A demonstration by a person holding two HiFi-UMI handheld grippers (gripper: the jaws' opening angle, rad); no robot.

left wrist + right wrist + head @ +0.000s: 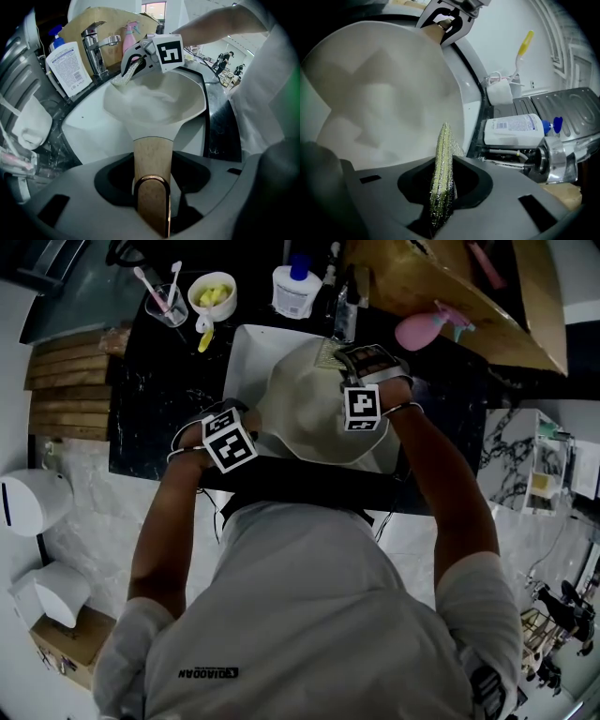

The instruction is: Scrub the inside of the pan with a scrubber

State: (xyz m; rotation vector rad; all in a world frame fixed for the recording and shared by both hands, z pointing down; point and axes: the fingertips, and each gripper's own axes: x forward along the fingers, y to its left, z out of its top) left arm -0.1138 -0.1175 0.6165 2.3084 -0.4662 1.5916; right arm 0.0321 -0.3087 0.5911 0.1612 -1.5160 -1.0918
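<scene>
A cream pan (309, 418) sits tilted over the white sink (246, 352). My left gripper (152, 187) is shut on its wooden handle (152, 159), at the pan's left side in the head view (230, 439). My right gripper (440, 187) is shut on a glittery silver-green scrubber (442, 164), which reaches over the rim against the pan's inner wall (379, 93). In the left gripper view the right gripper (154, 51) holds the scrubber (125, 76) at the pan's far rim. In the head view the right gripper (361, 390) is above the pan's far right edge.
A chrome faucet (96, 47) and a white soap bottle (295, 287) stand behind the sink. A pink spray bottle (427, 329) lies at the right. At the back left, a bowl of yellow pieces (213, 294) and a glass with toothbrushes (164, 301) rest on the black counter.
</scene>
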